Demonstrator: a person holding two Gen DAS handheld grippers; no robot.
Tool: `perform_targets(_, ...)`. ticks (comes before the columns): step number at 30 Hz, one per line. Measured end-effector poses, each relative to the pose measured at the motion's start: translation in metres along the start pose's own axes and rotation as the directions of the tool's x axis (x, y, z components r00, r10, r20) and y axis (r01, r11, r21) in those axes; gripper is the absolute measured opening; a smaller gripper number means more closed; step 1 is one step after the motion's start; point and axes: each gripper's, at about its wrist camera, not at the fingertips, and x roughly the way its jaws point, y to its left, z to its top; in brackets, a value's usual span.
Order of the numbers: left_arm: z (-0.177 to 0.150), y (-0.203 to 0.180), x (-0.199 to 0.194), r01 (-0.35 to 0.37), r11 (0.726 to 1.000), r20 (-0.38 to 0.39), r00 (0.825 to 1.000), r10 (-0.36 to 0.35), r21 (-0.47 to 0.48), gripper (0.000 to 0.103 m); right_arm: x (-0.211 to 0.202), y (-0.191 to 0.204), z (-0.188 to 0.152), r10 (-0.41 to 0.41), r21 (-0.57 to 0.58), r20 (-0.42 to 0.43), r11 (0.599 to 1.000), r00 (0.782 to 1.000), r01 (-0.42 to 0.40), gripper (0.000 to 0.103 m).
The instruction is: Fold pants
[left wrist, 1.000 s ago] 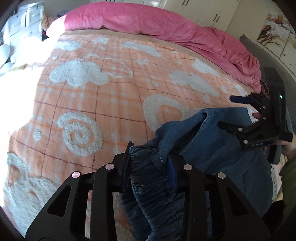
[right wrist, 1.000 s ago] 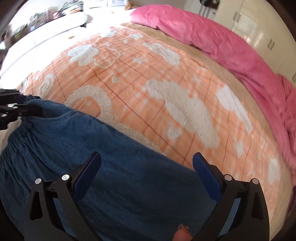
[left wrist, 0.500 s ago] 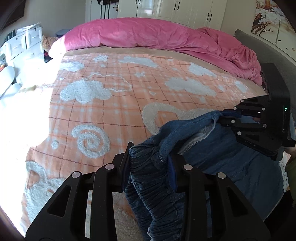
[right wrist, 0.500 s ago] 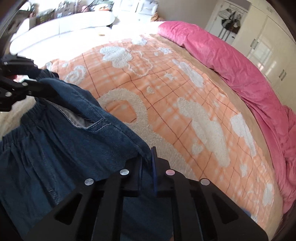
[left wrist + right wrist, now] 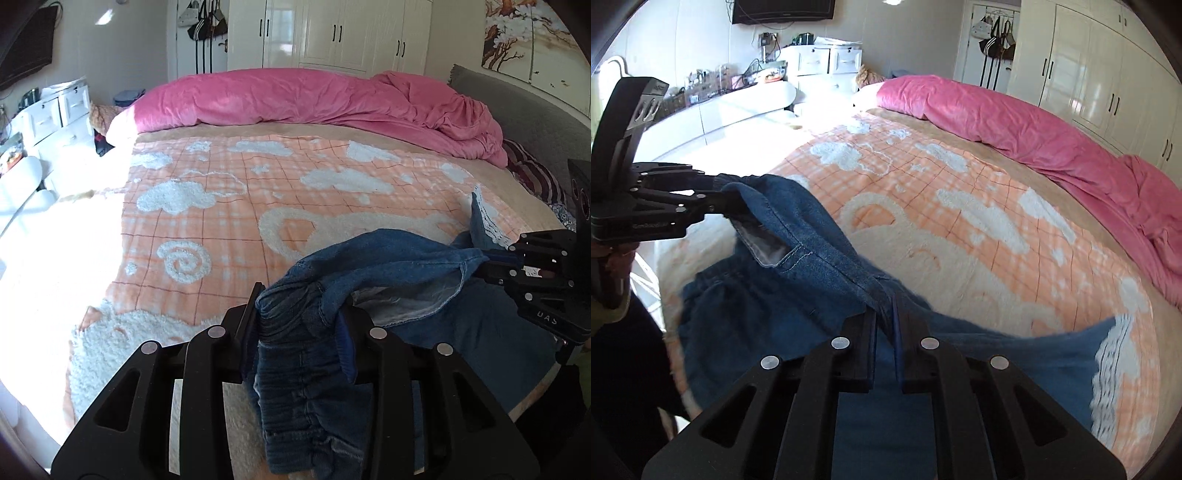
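Left tongs (image 5: 299,325) clamped on the bunched elastic waistband, right tongs (image 5: 885,325) pinched shut on a denim seam: the denim pants (image 5: 388,266) hung lifted between them, the rest draped on the orange blanket (image 5: 229,206) of the bed. Mid-fold, it seemed; next called for carrying the raised edge across and laying it flat.

Blue denim pants (image 5: 388,258), elastic waistband lifted, taut, legs draped on bed.
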Motion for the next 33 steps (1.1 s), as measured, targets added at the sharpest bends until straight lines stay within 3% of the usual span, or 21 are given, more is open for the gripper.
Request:
perform_targets(4, -0.02, 0.0, -0.019, 0.023, 0.999, 0.016, 1.0, -0.022, -0.042, 0.03, -0.02, 0.022, -0.026, 0.042, 0.006, 0.014, 0.999, 0.999, -0.043, 0.007)
perform_targets(7, -0.032, 0.009, -0.017, 0.06, 0.991, -0.029, 0.998, -0.064, -0.12, 0.031, -0.024, 0.038, -0.039, 0.064, 0.001, 0.004, 0.998, 0.998, -0.064, 0.007)
perform_targets(14, -0.055, 0.014, -0.008, 0.042, 0.98, -0.136, 0.988, -0.069, -0.193, 0.035, -0.023, 0.065, -0.063, 0.094, -0.018, -0.033, 0.995, 0.995, -0.094, 0.007)
perform_targets(17, -0.067, 0.017, -0.011, 0.042, 0.97, -0.166, 0.983, -0.083, -0.238, 0.039, -0.022, 0.073, -0.073, 0.099, -0.042, -0.06, 0.994, 0.993, -0.101, 0.009)
perform_targets(19, -0.075, 0.021, -0.013, 0.034, 0.961, -0.184, 0.979, -0.087, -0.275, 0.048, -0.02, 0.075, -0.077, 0.095, -0.051, -0.076, 0.994, 0.993, -0.099, 0.01)
perform_targets(21, -0.08, 0.027, -0.021, 0.052, 0.945, -0.174, 0.978, -0.113, -0.324, 0.054, -0.016, 0.075, -0.081, 0.101, -0.044, -0.091, 0.993, 0.991, -0.105, 0.01)
perform_targets(24, -0.087, 0.033, -0.039, 0.08, 0.925, -0.14, 0.98, -0.141, -0.372, 0.054, -0.016, 0.081, -0.084, 0.121, -0.057, -0.097, 0.99, 0.988, -0.127, 0.01)
perform_targets(33, -0.063, -0.003, -0.071, 0.079, 0.963, -0.048, 0.994, -0.095, -0.258, 0.054, -0.012, 0.089, -0.091, 0.137, -0.081, -0.159, 0.985, 0.978, -0.152, 0.011)
